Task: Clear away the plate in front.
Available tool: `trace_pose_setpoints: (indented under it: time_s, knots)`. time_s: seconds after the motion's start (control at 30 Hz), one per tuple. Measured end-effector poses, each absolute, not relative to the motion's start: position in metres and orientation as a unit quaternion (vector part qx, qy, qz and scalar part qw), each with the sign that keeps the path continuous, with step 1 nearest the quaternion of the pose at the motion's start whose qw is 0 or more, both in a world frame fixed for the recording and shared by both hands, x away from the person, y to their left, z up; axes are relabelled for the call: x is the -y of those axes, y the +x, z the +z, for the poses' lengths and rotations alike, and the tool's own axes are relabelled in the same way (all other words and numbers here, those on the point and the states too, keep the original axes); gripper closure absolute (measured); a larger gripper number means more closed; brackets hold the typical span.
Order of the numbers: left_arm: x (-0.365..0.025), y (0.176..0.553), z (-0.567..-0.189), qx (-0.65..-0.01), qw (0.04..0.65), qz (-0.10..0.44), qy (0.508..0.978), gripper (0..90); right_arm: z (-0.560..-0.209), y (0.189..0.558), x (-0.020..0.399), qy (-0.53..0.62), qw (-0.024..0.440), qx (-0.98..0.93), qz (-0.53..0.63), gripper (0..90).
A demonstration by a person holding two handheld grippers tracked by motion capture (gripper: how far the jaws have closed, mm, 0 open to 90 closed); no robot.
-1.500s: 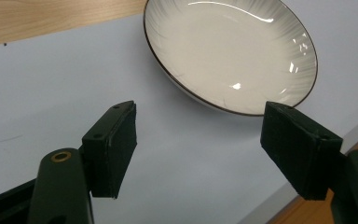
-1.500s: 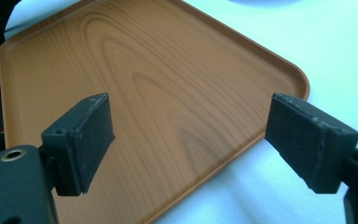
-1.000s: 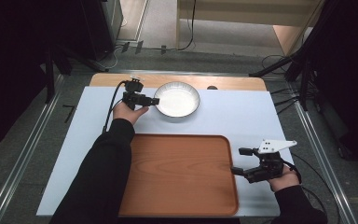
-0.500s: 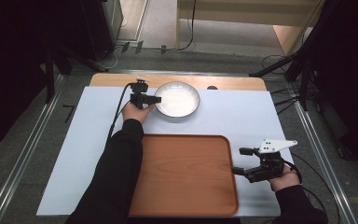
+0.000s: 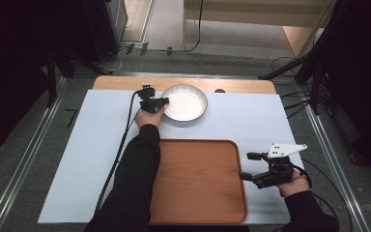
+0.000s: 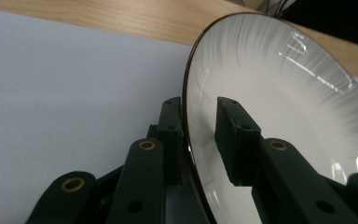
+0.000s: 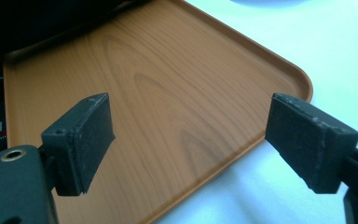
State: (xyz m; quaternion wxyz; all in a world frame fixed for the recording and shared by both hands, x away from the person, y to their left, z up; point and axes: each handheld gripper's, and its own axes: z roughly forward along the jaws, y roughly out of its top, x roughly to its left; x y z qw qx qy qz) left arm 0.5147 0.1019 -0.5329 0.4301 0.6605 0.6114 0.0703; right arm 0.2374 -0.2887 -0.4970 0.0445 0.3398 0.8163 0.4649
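left gripper: jaws set astride plate rim, upper centre, gap seen, not yet clamped.
right gripper: jaws wide apart, nothing held, over tray edge.
risk: thin rim grip, plate could be tipped or slip when lifted.

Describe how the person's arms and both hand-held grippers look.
Both arms wear black sleeves. The left hand-held gripper is black, with flat dark jaws, brass-coloured rivets, and a black cable trailing back. The right hand-held gripper is black too, topped by a pale grey three-cornered plate, with blocky, scuffed pads.

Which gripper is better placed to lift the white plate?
Left: the left gripper has its fingers straddling the white plate rim. The right gripper sits open beside the tray.
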Motion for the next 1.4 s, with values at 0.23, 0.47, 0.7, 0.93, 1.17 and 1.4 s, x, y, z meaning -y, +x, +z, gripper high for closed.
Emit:
trace_pose_setpoints:
  time_s: [0.23, 0.47, 0.7, 0.93, 1.17, 1.4]
  knots:
    - [-0.109, 0.517, -0.540, -0.627, 0.461, 0.032, 0.627, 77.4, -0.497, 0.238, 0.289, 0.338, 0.044, -0.817, 0.466, 15.8]
    - [-0.114, 0.519, -0.543, -0.653, 0.481, -0.011, 0.585, 82.6, -0.497, 0.239, 0.286, 0.331, 0.044, -0.819, 0.467, 16.2]
    - [-0.119, 0.520, -0.544, -0.666, 0.485, -0.043, 0.565, 84.7, -0.498, 0.239, 0.288, 0.333, 0.044, -0.818, 0.467, 16.2]
    - [-0.121, 0.520, -0.541, -0.677, 0.480, -0.061, 0.555, 84.1, -0.497, 0.237, 0.289, 0.328, 0.048, -0.817, 0.471, 16.6]
    - [-0.129, 0.518, -0.529, -0.675, 0.488, -0.069, 0.549, 83.4, -0.497, 0.237, 0.289, 0.327, 0.050, -0.817, 0.472, 16.8]
    - [-0.135, 0.508, -0.513, -0.665, 0.491, -0.081, 0.557, 83.4, -0.497, 0.238, 0.290, 0.325, 0.052, -0.817, 0.473, 17.0]
